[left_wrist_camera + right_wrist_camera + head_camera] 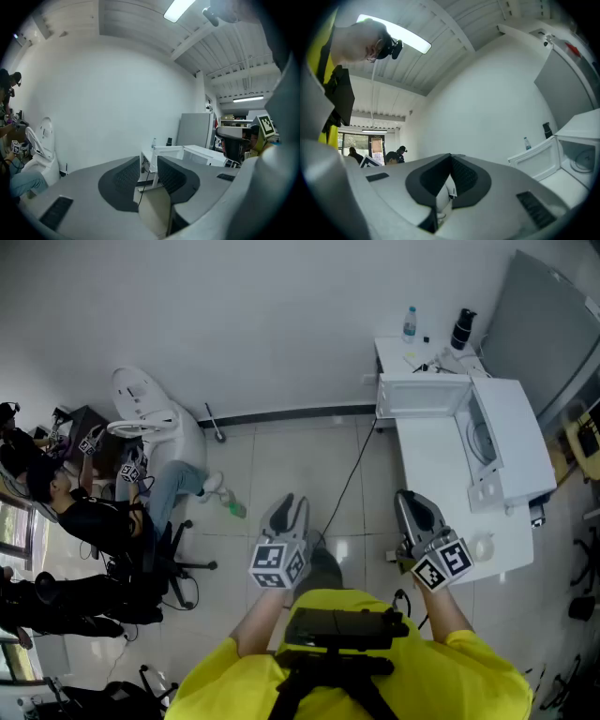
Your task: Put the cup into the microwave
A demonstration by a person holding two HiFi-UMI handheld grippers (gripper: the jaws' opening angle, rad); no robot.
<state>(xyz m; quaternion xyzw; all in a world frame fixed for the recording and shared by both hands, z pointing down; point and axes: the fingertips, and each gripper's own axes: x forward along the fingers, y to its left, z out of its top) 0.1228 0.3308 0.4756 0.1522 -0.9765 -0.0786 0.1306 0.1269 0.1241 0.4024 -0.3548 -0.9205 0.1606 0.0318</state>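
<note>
From the head view, the cup (483, 546) sits on the white table (436, 474) near its front edge, just beside the right gripper (417, 507) and well short of the microwave (511, 442). The microwave's door (422, 395) is swung wide open. The cup looks small, pale and thin-walled. I'd guess it is light and easy to crush or tip, so a soft pinch across the wall about halfway up seems safest. Whether anything is in it, I can't tell. The tabletop looks smooth and bare along the way to the microwave, so the cup could skid if nudged. A bottle (410, 324) stands at the far corner by the wall, the floor (281, 465) is glossy tile, and people sit off to the left.

The left gripper (289, 507), seen through its own view, holds its jaws a little apart with nothing between them — only the table and the open door show far off through the gap.

The right gripper view shows its jaws meeting at the tips, clenched on nothing. The microwave's open mouth is off to the right — I can't make out the cup for sure here.
</note>
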